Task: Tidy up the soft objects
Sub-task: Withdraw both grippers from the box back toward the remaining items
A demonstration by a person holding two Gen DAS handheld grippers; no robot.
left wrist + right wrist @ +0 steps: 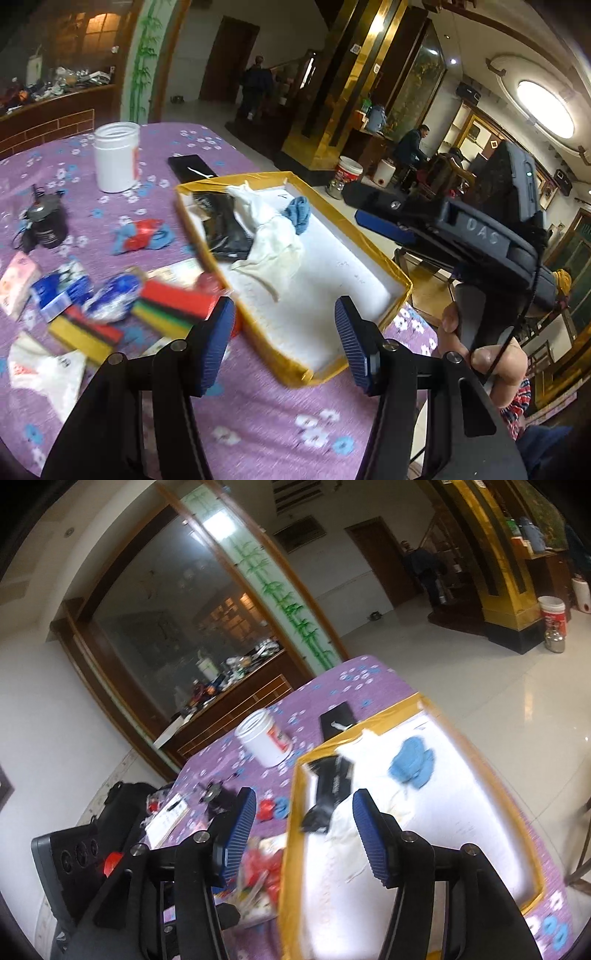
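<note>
Scattered near the table's left edge: tissue packs (20, 280), sponges (173, 302). Toward the far edge, a white jar (116, 157). At the right edge, a yellow-rimmed tray (400, 286) holding black cloth (225, 229), white cloth (271, 240), blue cloth (300, 214). Left gripper (284, 345) and right gripper (304, 836) both spread, pinching nothing.

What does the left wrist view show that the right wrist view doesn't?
Only the left wrist view: the striped sponges, a pink packet, and the hand holding the right gripper.
Only the right wrist view: the back of the left gripper's body, lower left.
Both: the yellow-edged box holding white cloth, blue cloth and a black item; the white jar.
</note>
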